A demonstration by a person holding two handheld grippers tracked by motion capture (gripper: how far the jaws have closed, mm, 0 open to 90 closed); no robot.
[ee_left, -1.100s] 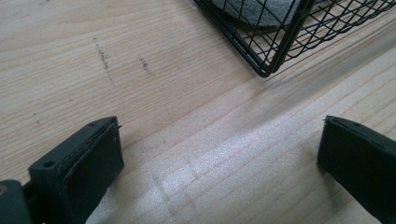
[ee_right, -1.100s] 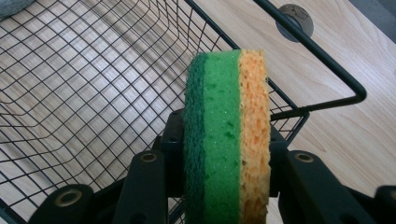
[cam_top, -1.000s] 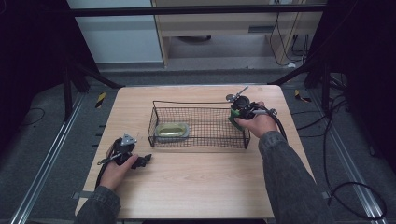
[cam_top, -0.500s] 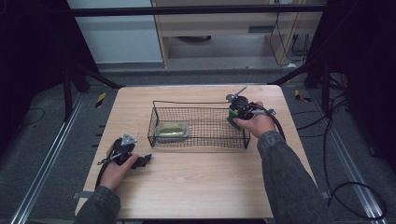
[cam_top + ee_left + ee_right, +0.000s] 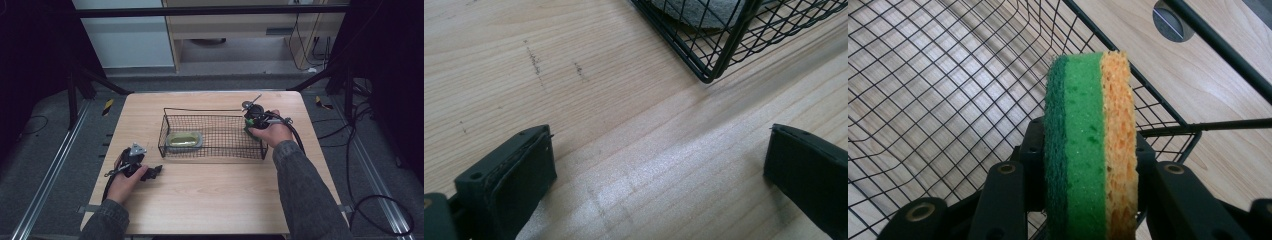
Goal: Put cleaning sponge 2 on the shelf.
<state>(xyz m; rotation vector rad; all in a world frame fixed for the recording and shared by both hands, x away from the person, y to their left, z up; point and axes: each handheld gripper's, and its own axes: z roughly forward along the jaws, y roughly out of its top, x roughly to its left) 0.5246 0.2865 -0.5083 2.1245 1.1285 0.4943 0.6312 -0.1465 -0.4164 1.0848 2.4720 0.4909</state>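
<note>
Wire basket (image 5: pixel 215 136) sitting mid-worktop (image 5: pixel 210 195), holding a shallow grey dish (image 5: pixel 184 139) with a yellowish inside at its left end. Right gripper (image 5: pixel 251 122) clamping a green-and-orange sponge (image 5: pixel 1091 145) on edge over the basket's right end. Left gripper (image 5: pixel 150 172) resting on the worktop near the basket's front-left corner, jaws spread wide, gripping nothing.

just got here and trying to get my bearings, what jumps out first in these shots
The green and orange sponge stands out, clamped on edge in the right gripper over the right end of the black wire basket. A yellow-green scouring pad lies at the basket's left end, while the left gripper rests open on the wooden table.
</note>
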